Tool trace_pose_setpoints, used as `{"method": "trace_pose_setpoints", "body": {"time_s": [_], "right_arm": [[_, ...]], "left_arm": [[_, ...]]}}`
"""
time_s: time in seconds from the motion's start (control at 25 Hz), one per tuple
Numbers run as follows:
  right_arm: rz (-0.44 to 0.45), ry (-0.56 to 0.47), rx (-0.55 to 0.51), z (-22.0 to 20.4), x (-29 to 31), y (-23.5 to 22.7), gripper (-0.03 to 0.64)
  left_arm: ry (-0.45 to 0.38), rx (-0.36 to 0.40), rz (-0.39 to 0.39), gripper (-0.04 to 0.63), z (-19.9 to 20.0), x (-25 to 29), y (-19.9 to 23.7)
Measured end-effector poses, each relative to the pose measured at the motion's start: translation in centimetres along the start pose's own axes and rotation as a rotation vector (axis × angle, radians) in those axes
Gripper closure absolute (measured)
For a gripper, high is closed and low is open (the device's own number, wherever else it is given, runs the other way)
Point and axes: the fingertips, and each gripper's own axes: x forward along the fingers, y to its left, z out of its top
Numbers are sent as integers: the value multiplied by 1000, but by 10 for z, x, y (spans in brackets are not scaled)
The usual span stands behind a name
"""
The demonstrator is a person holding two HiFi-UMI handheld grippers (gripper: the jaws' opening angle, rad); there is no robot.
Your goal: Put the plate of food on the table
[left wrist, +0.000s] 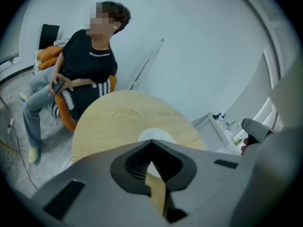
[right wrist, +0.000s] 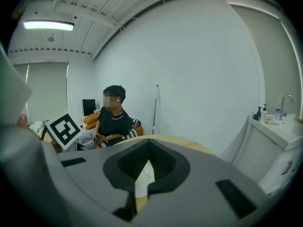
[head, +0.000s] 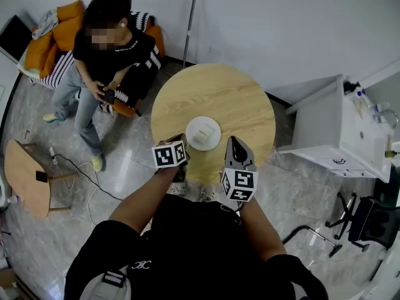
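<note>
A white plate (head: 203, 133) with something pale on it rests on the round wooden table (head: 231, 99), near the table's front edge. My left gripper (head: 180, 141) is just left of the plate, its jaws closed with nothing in them. My right gripper (head: 232, 141) hangs just right of the plate, also shut and empty. In the left gripper view the plate (left wrist: 154, 135) shows just beyond the closed tips of the left gripper (left wrist: 151, 142). In the right gripper view a sliver of the plate (right wrist: 144, 174) appears through the gap behind the right gripper's (right wrist: 149, 151) meeting jaws.
A person (head: 106, 49) sits on an orange chair (head: 62, 30) beyond the table, holding a phone. A white sink cabinet (head: 340, 136) stands at the right. A small wooden side table (head: 25, 177) is at the left, and a pole (head: 189, 24) leans against the wall.
</note>
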Motion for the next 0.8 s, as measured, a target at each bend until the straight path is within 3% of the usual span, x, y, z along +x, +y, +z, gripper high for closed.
{"method": "trace_pose_setpoints", "body": {"time_s": [0.2, 0.4, 0.8], "right_arm": [[4, -19, -27, 13, 7, 9, 612], [13, -40, -32, 25, 10, 13, 612], [14, -57, -15, 38, 19, 14, 612]], "left_arm": [[-75, 167, -38, 588, 30, -25, -31], [-133, 259, -68, 588, 48, -48, -57], [-150, 222, -59, 588, 67, -57, -54]]}}
